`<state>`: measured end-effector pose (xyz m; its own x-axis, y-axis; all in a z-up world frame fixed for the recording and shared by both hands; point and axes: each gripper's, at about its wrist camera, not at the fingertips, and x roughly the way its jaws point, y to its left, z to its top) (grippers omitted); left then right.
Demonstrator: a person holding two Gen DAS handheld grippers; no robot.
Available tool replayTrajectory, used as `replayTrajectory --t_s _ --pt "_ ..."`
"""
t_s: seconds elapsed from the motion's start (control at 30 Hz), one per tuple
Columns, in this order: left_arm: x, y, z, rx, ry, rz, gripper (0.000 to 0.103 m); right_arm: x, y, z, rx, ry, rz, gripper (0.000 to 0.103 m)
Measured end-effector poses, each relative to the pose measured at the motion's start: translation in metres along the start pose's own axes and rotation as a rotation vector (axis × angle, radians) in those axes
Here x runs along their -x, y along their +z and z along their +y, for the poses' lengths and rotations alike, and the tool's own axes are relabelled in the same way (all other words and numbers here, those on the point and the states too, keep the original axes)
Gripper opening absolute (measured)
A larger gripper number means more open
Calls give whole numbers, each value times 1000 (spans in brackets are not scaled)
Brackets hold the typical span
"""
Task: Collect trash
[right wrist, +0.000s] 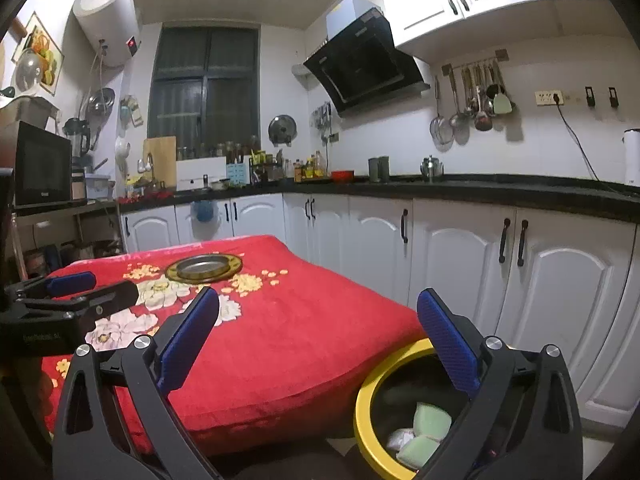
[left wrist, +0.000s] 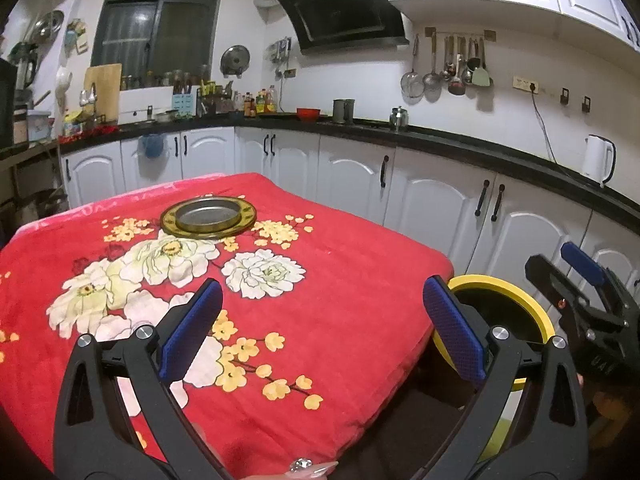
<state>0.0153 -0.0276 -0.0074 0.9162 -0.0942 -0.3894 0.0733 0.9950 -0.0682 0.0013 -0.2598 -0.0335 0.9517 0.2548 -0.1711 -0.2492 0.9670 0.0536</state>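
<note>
Seemingly little is left to gather: the red plush blanket with white and yellow flowers (left wrist: 340, 300) that covers the table carries only a round brass-rimmed metal tray (left wrist: 208, 220) near its far edge, and that tray looks bare. No loose scrap shows on the cloth in either view. What trash can be seen, pale green sponge-like blocks (right wrist: 430, 420) and a crumpled white wad (right wrist: 400, 438), lies inside the yellow-rimmed round bin with a dark liner (right wrist: 366, 404), which stands on the floor just beside the table's near right corner.

Both claws are spread wide and carry nothing. The left gripper (left wrist: 322, 326) hovers over the near part of the blanket; the right gripper (right wrist: 318, 338) hangs by the table corner, its right blue pad above the bin's mouth.

My reading is that the step in hand is a last check for stray pieces, or a drawing back after a drop. To do it well:

- sweep each camera slowly over the cloth, folds and hanging edges included, since the busy flower print could hide a pale scrap
- keep the fingers clear of the plush pile so the blanket is not dragged
- for any new find, close on it squarely, then let go only once it is well inside the yellow rim
</note>
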Motion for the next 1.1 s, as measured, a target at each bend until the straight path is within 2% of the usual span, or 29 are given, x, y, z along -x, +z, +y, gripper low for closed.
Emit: replayTrajectory --t_s 1.1 --pt "0 -2 -4 0 -13 8 92 2 -4 2 1 3 12 97"
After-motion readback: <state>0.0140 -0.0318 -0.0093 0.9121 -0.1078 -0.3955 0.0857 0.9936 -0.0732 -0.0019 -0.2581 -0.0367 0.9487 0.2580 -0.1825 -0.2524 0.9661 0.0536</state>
